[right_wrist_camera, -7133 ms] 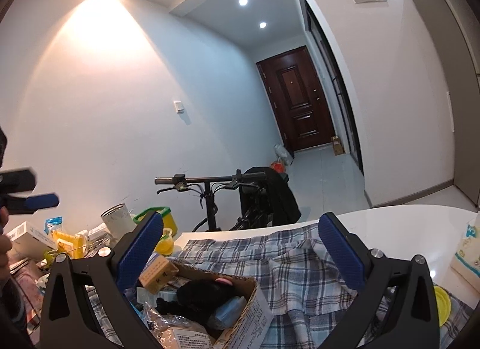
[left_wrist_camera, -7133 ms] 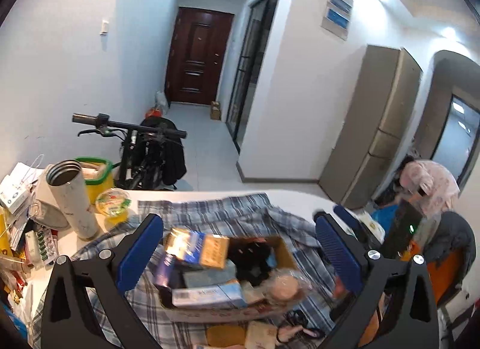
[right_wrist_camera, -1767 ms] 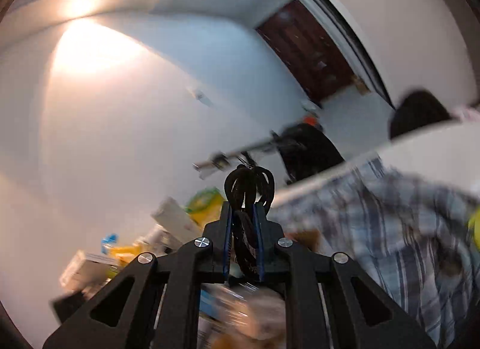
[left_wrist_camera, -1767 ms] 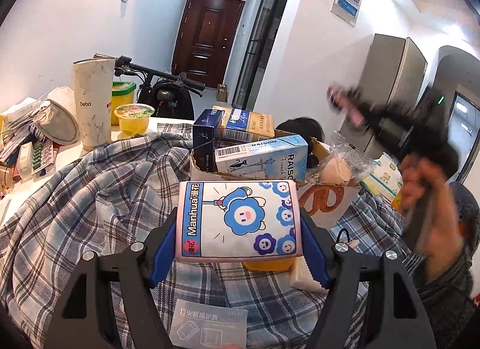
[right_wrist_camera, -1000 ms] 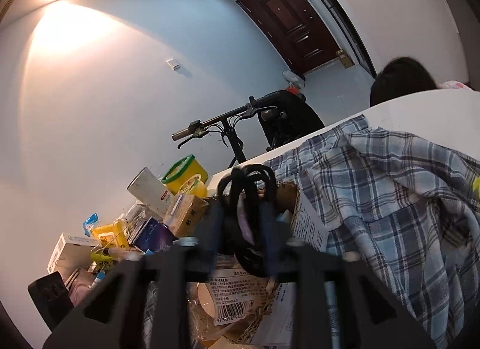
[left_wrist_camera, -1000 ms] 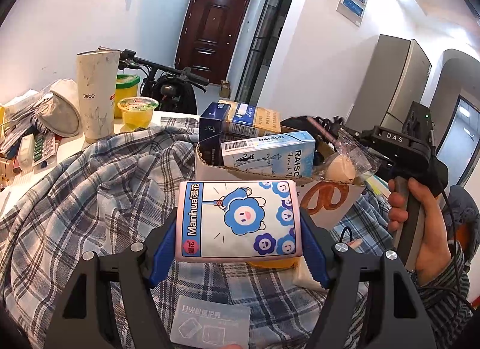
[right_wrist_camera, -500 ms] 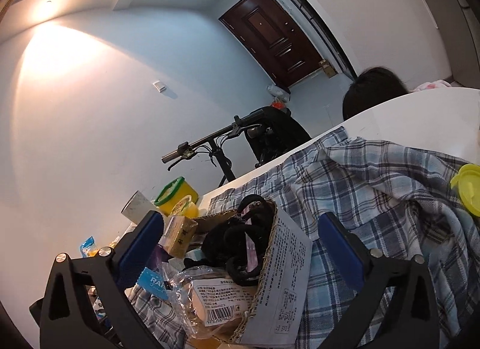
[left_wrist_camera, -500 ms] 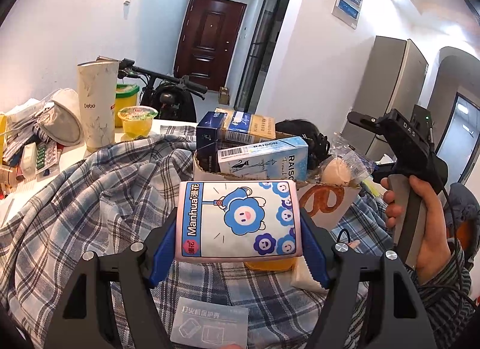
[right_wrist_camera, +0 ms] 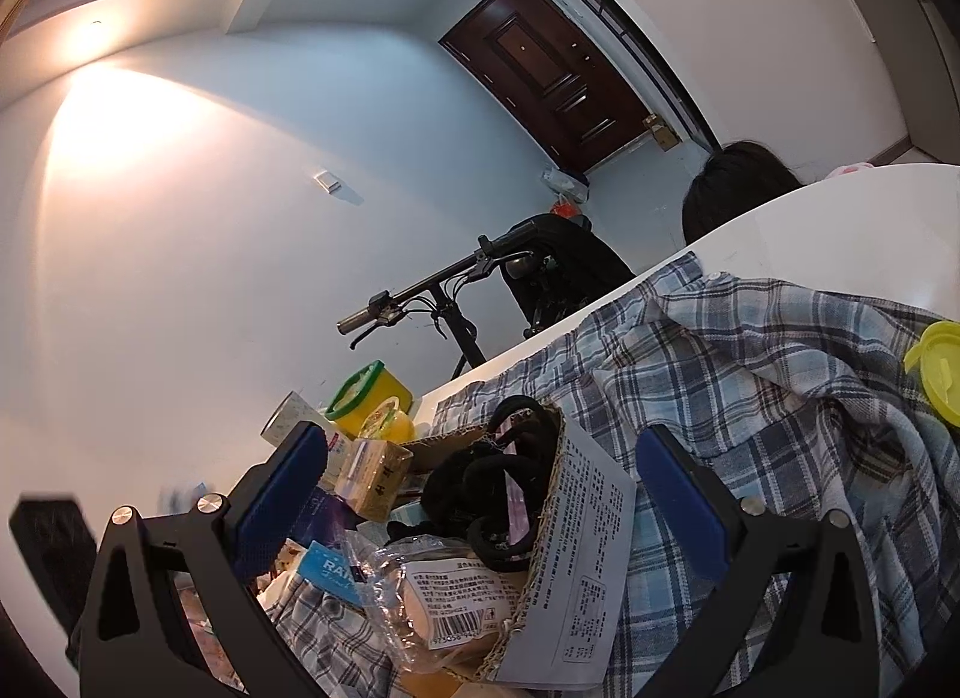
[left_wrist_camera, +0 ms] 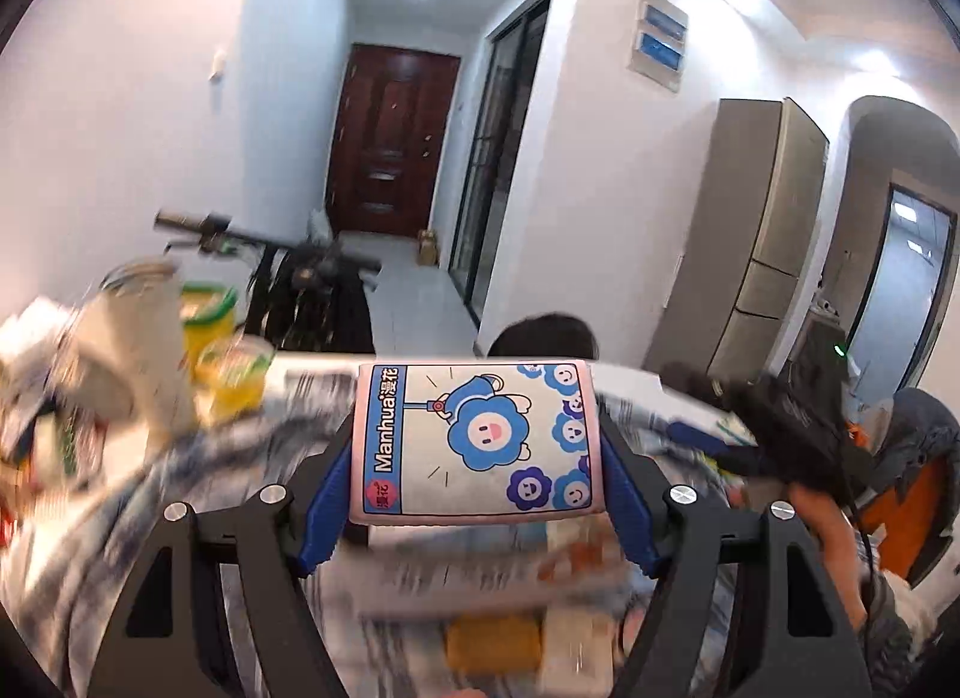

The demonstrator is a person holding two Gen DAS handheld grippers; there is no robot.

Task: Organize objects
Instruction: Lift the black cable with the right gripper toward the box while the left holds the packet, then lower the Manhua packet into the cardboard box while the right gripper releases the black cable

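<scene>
Since half a second ago, the left gripper [left_wrist_camera: 477, 461] has lifted sharply: the counter below is motion-blurred. Its jaws remain clenched on one tissue pack [left_wrist_camera: 477, 440], now raised and probably bound for the cardboard box [right_wrist_camera: 543, 524]. The right gripper [right_wrist_camera: 480, 494], jaws released and empty, hovers over the box, having deposited the black hair ties [right_wrist_camera: 492, 494] a second earlier; they lie inside at 12 o'clock. Count: one box, one tissue pack, one bundle of ties, one wrapped bun [right_wrist_camera: 447, 593], one plaid shirt [right_wrist_camera: 750, 398].
</scene>
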